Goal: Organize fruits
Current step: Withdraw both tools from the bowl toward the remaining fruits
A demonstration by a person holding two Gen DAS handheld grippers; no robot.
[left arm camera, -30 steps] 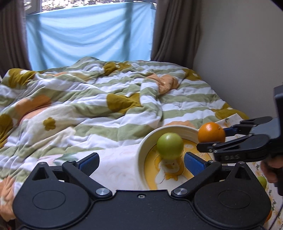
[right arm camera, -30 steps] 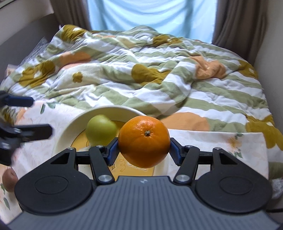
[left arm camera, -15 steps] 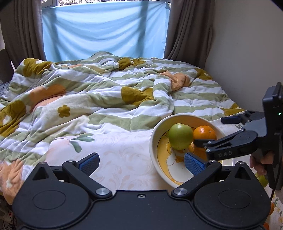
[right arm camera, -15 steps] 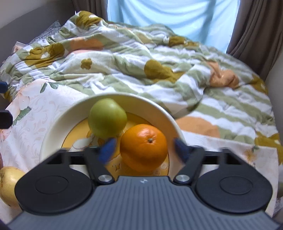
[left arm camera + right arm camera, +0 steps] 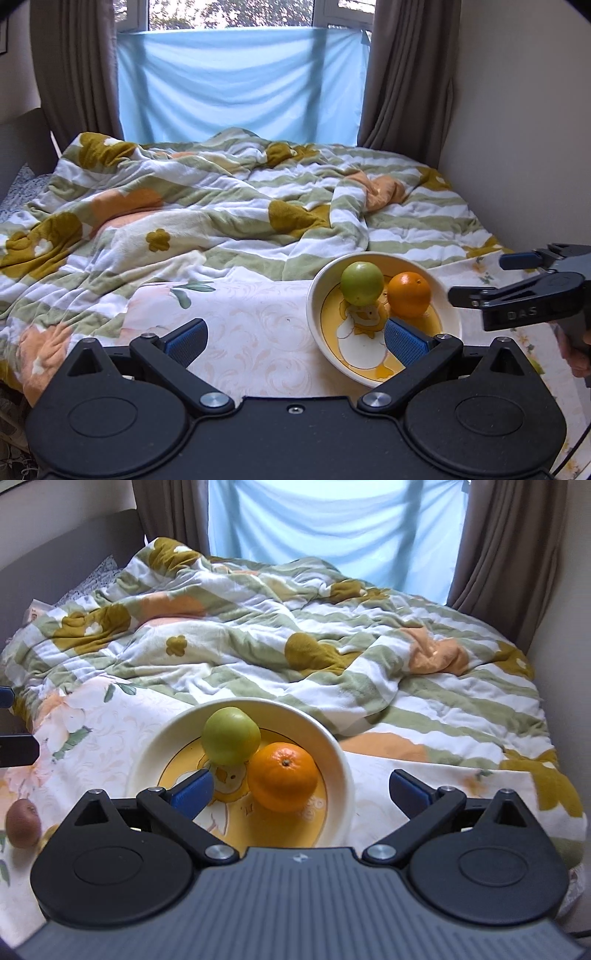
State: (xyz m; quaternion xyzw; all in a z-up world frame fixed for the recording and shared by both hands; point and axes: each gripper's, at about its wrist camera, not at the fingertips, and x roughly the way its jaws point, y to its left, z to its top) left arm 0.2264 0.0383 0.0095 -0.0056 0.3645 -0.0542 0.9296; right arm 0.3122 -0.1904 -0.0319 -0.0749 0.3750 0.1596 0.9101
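Bed (image 5: 424, 221): fills the room from window to near edge, against the wall on the right.

Quilt (image 5: 207, 206): green-and-white stripes with mustard and peach flowers, rumpled over most of the bed.

Floral cloth (image 5: 258, 325): pale, spread flat over the near end of the bed, under the bowl.

Left tool (image 5: 294, 338): empty, its blue pads spread wide apart, held above the cloth just left of the bowl.

Right tool (image 5: 301, 790): empty, pads spread wide apart, hovering over the bowl's near right rim; in the left view it shows at the right edge, clear of the fruit.

Bowl (image 5: 334, 746): cream with a yellow duck-print base, resting on the cloth.

Orange (image 5: 282, 776): inside the bowl, right of centre, touching the green apple.

Green apple (image 5: 231, 735): inside the bowl, towards its far left.

Kiwi (image 5: 22, 823): brown, on the cloth well to the left of the bowl.
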